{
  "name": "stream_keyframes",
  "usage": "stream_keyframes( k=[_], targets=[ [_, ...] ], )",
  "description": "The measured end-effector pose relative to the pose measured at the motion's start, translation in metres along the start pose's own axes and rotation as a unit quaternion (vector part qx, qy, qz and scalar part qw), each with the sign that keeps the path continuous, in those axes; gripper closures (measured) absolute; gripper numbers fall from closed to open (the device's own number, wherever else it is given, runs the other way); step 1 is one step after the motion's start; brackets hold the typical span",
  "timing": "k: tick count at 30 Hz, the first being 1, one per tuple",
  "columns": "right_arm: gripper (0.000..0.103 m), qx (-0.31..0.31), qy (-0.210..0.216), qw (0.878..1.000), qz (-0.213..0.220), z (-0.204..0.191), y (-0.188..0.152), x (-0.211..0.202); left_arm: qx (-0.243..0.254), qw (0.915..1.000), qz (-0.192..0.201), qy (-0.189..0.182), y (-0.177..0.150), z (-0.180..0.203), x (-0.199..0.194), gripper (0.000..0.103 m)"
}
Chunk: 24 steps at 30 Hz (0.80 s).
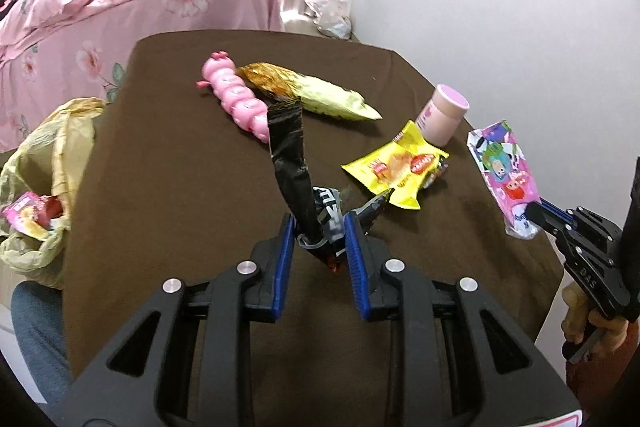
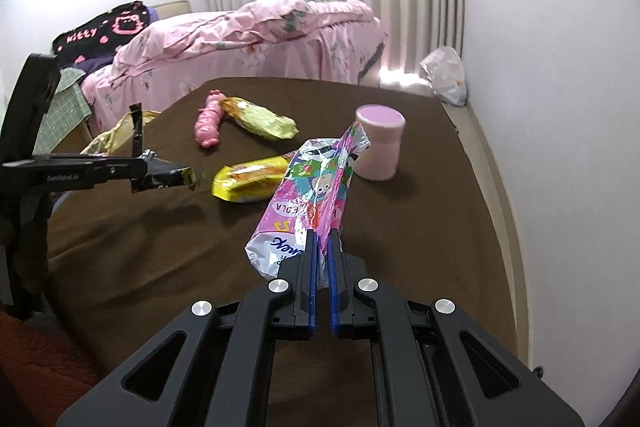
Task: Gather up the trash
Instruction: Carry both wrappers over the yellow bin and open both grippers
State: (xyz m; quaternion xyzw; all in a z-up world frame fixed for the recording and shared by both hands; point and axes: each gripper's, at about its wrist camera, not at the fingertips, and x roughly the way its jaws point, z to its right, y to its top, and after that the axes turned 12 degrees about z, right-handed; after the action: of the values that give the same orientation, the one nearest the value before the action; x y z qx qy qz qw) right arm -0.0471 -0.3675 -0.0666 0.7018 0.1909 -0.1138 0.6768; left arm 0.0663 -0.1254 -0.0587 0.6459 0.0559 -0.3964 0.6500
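Observation:
My left gripper point(image 1: 319, 227) is shut on a crumpled black wrapper point(image 1: 291, 163) and holds it above the brown table point(image 1: 180, 167); it also shows in the right wrist view point(image 2: 160, 171). My right gripper point(image 2: 323, 239) is shut on a pink cartoon-print wrapper point(image 2: 316, 187), lifted off the table, also in the left wrist view point(image 1: 506, 171). A yellow snack packet point(image 1: 394, 167) lies mid-table. A gold-green wrapper point(image 1: 316, 93) lies further back. A yellow plastic trash bag point(image 1: 44, 179) hangs open at the table's left edge with wrappers inside.
A pink caterpillar toy point(image 1: 236, 95) lies beside the gold-green wrapper. A pink lidded cup point(image 2: 378, 143) stands at the right of the table. A bed with pink bedding point(image 2: 256, 39) is behind. A white plastic bag point(image 2: 446, 75) sits on the floor by the wall.

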Motion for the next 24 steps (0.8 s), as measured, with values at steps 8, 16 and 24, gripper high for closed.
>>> stream_keyframes(
  k=[8,16,24],
  targets=[
    [0.097,-0.052,0.036,0.997,0.048,-0.042,0.041,-0.019,-0.029,0.9969,0.069,0.025,0.021,-0.031,-0.048,0.078],
    [0.097,-0.069,0.106,0.99,0.068,-0.086,0.083,-0.008,-0.064,0.9841,0.137,0.093,0.044,-0.093,-0.102,0.078],
    [0.097,-0.098,0.187,0.976,0.062,-0.153,0.131,0.043,-0.108,0.9658,0.158,0.175,0.053,-0.173,-0.136,0.078]
  ],
)
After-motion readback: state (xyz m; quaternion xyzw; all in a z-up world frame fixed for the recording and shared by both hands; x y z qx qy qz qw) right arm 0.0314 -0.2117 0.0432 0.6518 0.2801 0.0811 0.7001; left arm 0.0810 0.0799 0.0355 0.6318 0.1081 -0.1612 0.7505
